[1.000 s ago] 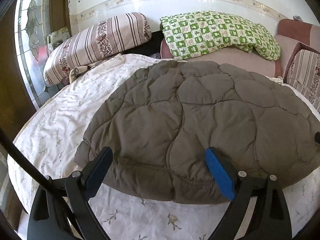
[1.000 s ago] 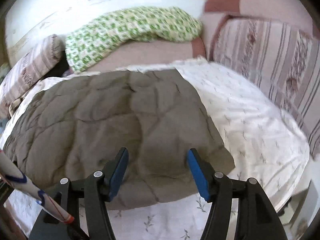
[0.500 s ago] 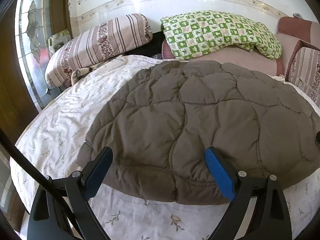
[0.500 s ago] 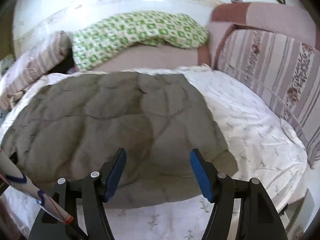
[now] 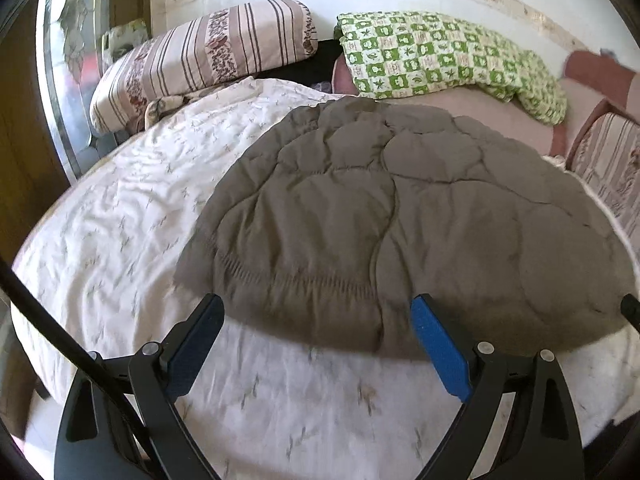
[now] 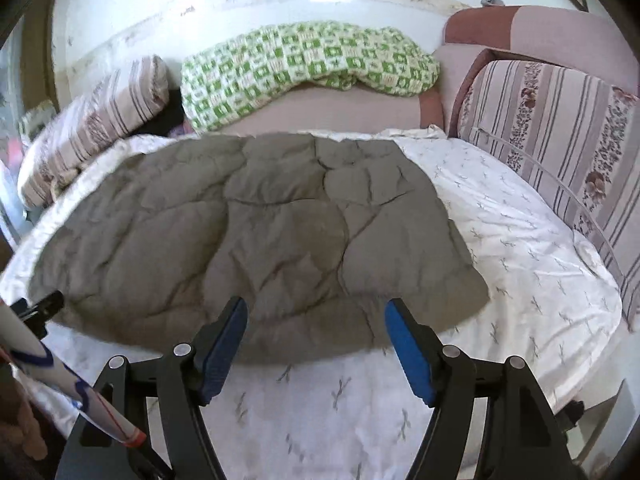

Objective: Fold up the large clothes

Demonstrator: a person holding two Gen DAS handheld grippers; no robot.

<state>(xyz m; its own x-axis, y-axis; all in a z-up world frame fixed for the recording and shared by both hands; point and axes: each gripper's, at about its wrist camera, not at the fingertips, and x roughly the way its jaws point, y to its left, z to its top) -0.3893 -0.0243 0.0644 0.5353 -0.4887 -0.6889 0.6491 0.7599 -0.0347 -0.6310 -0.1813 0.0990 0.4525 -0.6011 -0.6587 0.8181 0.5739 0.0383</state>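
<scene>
A grey-brown quilted padded garment (image 5: 400,220) lies folded flat on a bed with a white floral sheet (image 5: 120,220); it also shows in the right wrist view (image 6: 260,240). My left gripper (image 5: 316,336) is open and empty, held just short of the garment's near hem. My right gripper (image 6: 316,336) is open and empty, held above the sheet just short of the garment's near edge. The tip of the left gripper (image 6: 40,308) shows at the left of the right wrist view.
A striped pillow (image 5: 200,56) and a green checkered blanket (image 5: 440,56) lie at the head of the bed. A striped cushion (image 6: 560,140) stands along the right side. A window and wooden frame (image 5: 60,80) are on the left. The bed's near edge is below the grippers.
Both grippers have pulled back toward the near edge of the bed and risen slightly; more white sheet shows in front of the garment. The garment lies still. Both stay open.
</scene>
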